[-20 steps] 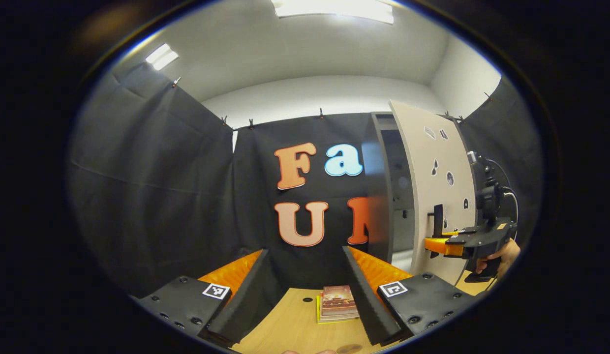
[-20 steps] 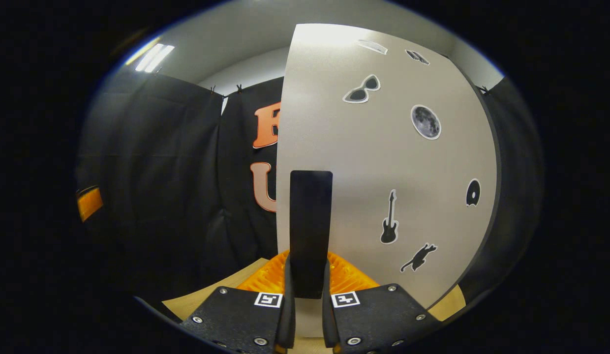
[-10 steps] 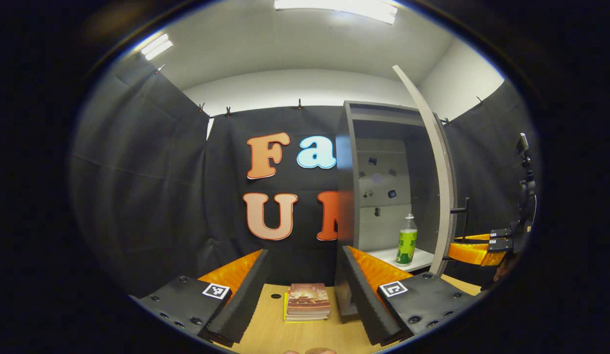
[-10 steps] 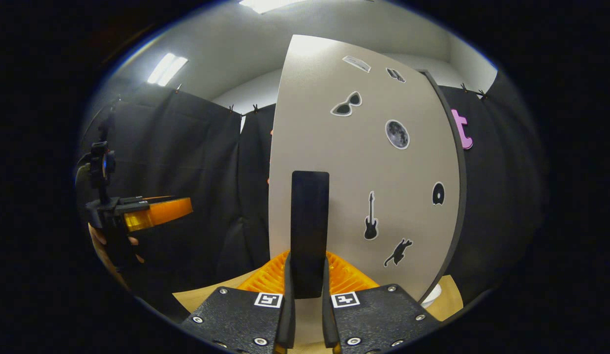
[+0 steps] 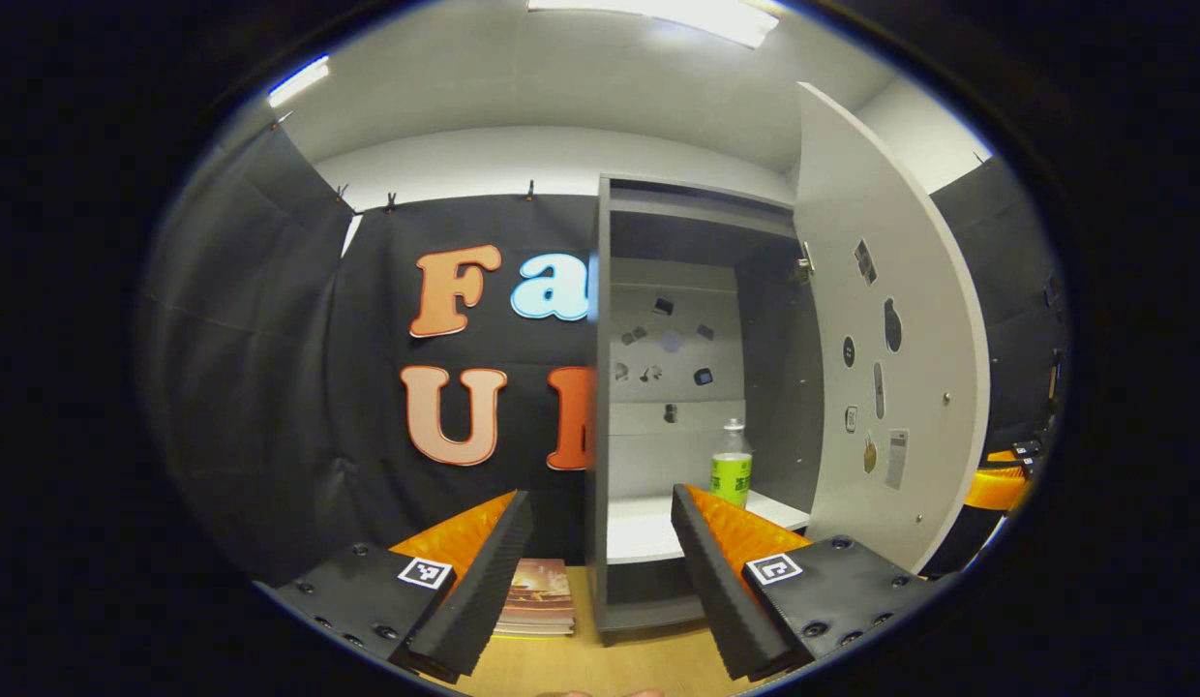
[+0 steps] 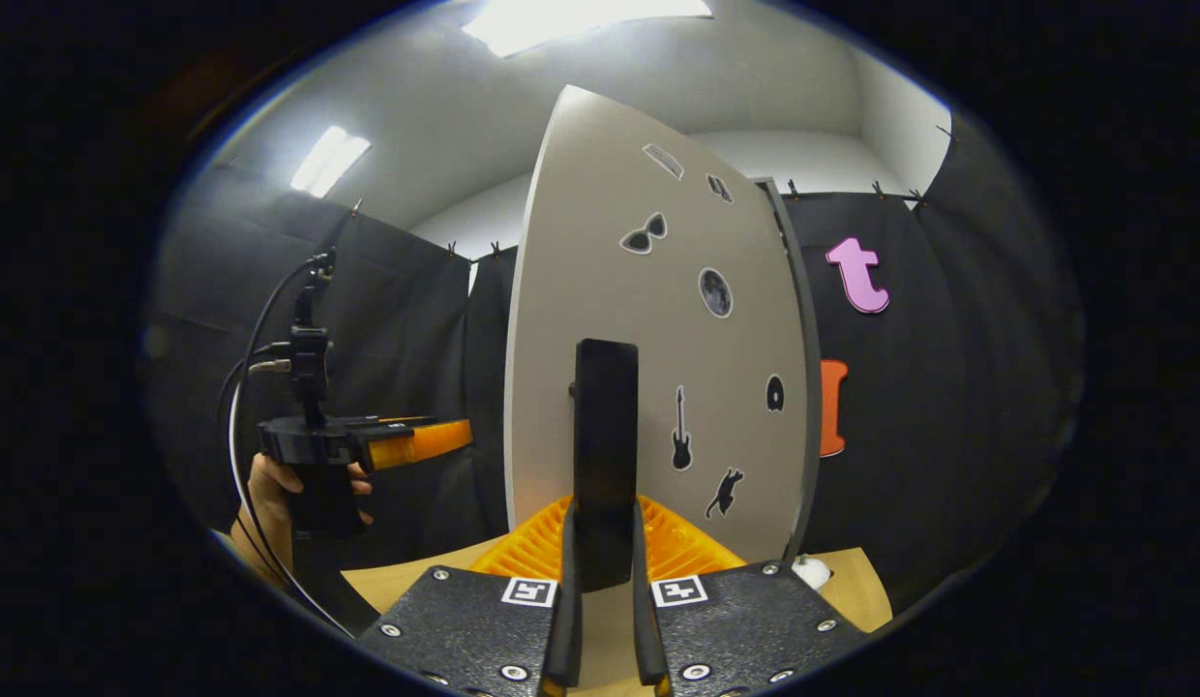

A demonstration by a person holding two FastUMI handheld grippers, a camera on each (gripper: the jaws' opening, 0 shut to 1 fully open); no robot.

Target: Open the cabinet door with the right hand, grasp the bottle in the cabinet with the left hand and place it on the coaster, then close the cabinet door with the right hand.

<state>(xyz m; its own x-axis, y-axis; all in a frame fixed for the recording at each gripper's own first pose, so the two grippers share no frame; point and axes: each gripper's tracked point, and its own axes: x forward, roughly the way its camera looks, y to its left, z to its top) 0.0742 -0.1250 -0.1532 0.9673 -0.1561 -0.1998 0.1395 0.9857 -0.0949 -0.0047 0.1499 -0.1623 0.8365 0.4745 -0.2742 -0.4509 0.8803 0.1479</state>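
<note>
In the left gripper view I see my left gripper (image 5: 600, 557) spread wide at the bottom of the frame, holding nothing, pointed toward the cabinet (image 5: 697, 223) at centre right. The door (image 5: 890, 319) stands swung open at the right of the frame, its inner face toward me with small stickers on it. The bottle (image 5: 731, 465), clear with a green label, stands upright on the white shelf (image 5: 639, 528) in the cabinet's lower compartment, showing just above my right-hand fingertip in the frame and apart from it. A stack of books (image 5: 537, 595) lies on the wooden table (image 5: 600, 668) at lower centre, left of the cabinet. In the right gripper view my right gripper (image 6: 603, 571) is pinched on the black handle (image 6: 605, 455), which rises upright between its fingers at the centre of the frame, fixed to the door's outer face (image 6: 658, 319). At the left of that frame a hand (image 6: 271, 489) holds the left gripper (image 6: 435, 440), pointing right toward the door's edge, near it but not touching.
</note>
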